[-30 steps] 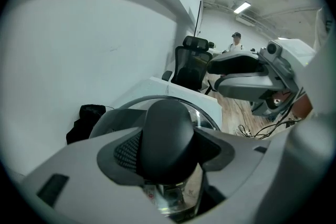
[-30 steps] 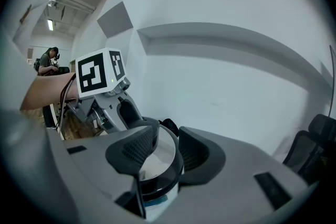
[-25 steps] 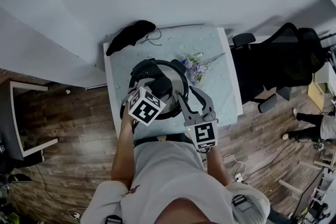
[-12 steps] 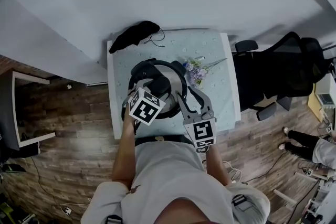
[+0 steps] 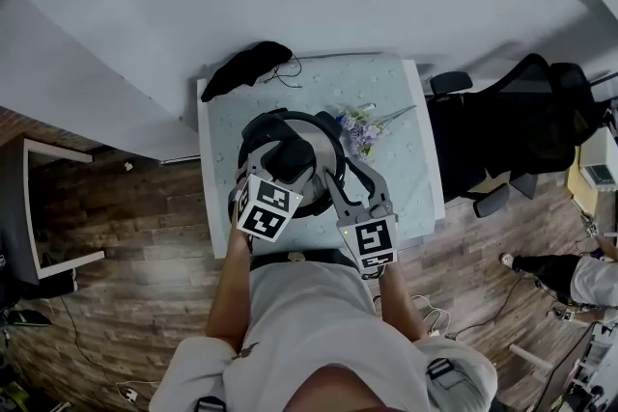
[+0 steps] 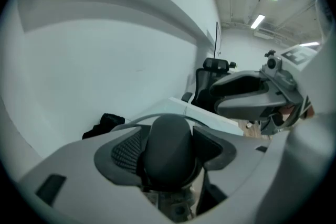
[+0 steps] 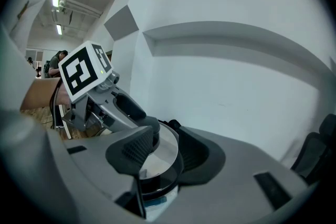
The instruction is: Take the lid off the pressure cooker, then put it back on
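A steel pressure cooker [image 5: 326, 142] stands on the table with its lid [image 7: 160, 152] on. The lid's black handle [image 5: 286, 155] [image 6: 168, 147] lies between the pads of my left gripper [image 5: 277, 173] [image 6: 168, 153]. Those jaws have just been opening; the handle fills most of the gap, and the pads look slack on it. My right gripper [image 5: 334, 184] [image 7: 164, 159] is at the cooker's near right edge. Its jaws stand apart astride the dark rim, and whether they press on anything is hidden.
The pale table [image 5: 391, 82] also carries a black cloth [image 5: 246, 65] at its far left corner and a small bunch of flowers [image 5: 363, 123] right of the cooker. A black office chair [image 5: 521, 121] stands to the right, and a person [image 5: 555, 267] is on the wood floor beyond.
The left gripper has tipped, its marker cube shifting slightly toward me and uncovering more of the lid handle. The right gripper and the cooker have stayed put.
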A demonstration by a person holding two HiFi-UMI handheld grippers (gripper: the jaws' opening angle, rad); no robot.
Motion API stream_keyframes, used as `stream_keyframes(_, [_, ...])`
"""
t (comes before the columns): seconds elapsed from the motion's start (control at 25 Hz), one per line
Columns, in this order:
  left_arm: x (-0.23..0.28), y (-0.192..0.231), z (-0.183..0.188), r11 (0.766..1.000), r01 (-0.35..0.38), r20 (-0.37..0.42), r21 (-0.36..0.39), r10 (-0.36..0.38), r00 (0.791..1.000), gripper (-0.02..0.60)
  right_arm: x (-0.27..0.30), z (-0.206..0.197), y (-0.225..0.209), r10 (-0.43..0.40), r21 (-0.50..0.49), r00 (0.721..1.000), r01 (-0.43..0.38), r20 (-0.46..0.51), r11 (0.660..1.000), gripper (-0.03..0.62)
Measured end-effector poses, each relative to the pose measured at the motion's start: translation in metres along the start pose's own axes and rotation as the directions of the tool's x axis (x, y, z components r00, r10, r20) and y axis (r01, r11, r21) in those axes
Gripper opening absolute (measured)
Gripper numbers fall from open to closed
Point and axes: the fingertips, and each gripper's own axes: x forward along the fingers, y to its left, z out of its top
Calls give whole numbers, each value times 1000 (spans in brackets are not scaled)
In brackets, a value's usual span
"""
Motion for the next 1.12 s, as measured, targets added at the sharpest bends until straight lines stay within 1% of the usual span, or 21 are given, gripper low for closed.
stream_keyframes(0.08, [-11,3,11,1000,-11,96,-9,12,995,301,0,3,3,-8,-1,1000,8,5,1000,153])
stream_keyframes(0.2, [-33,11,18,999,-44,201,-8,45,979,287,-1,5,9,-22,1,1000,22,5,1000,146])
stream_keyframes(0.28, [-48,17,16,998,-63,248,-13,64,967,279,-2,6,14,-37,4,999,37,0,999,146])
stream_keyframes(0.4, [-68,28,8,995,-94,294,-34,100,951,268,-1,7,24,-60,9,998,60,-6,998,146])
stream_keyframes(0.52, [-80,31,1,995,-99,320,-24,102,942,262,-2,10,33,-88,13,996,88,-11,996,146])
stream_keyframes(0.6, [-86,31,-3,995,-94,328,-12,93,940,258,-3,12,40,-103,14,995,103,-13,995,146])
stream_keyframes(0.76, [-95,30,-7,997,-79,339,-10,78,937,256,-6,16,50,-118,15,993,118,-14,993,146])
stream_keyframes(0.84, [-97,27,-7,996,-85,341,-11,84,936,255,-8,17,52,-113,15,994,113,-8,994,146])
stream_keyframes(0.96, [-98,23,-5,993,-115,342,-25,117,933,256,-13,18,50,-88,18,996,88,10,996,146])
stream_keyframes(1.12, [-91,8,5,987,-153,350,-44,158,923,256,-25,15,36,-54,9,998,54,29,998,144])
